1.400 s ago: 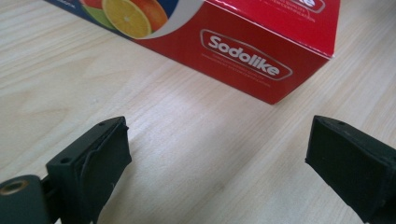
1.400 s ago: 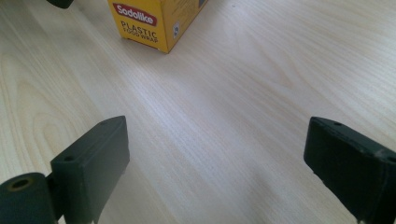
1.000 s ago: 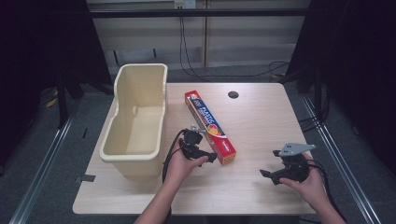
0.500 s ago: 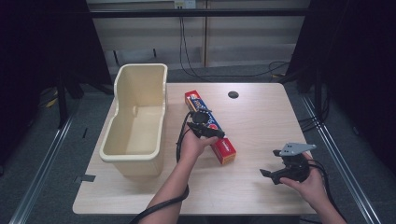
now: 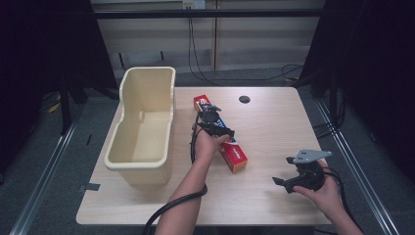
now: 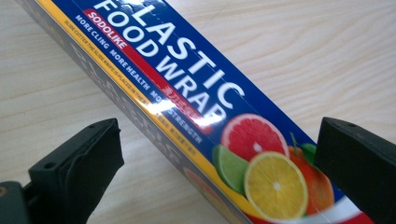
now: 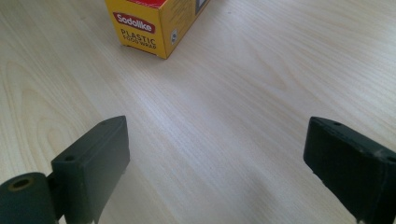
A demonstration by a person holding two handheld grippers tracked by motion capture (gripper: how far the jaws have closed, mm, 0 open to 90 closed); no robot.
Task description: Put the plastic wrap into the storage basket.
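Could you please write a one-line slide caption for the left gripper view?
Open left gripper straddles the plastic food wrap box lying on the wooden table.

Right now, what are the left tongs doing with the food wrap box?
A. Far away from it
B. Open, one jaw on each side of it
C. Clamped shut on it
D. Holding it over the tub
B: in the left gripper view the left tongs stand open with the food wrap box lying on the table between the jaws.

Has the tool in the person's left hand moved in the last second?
Yes. The left tool has moved up the table, away from the person, alongside the cream bin, and now hangs open over the middle of the food wrap box.
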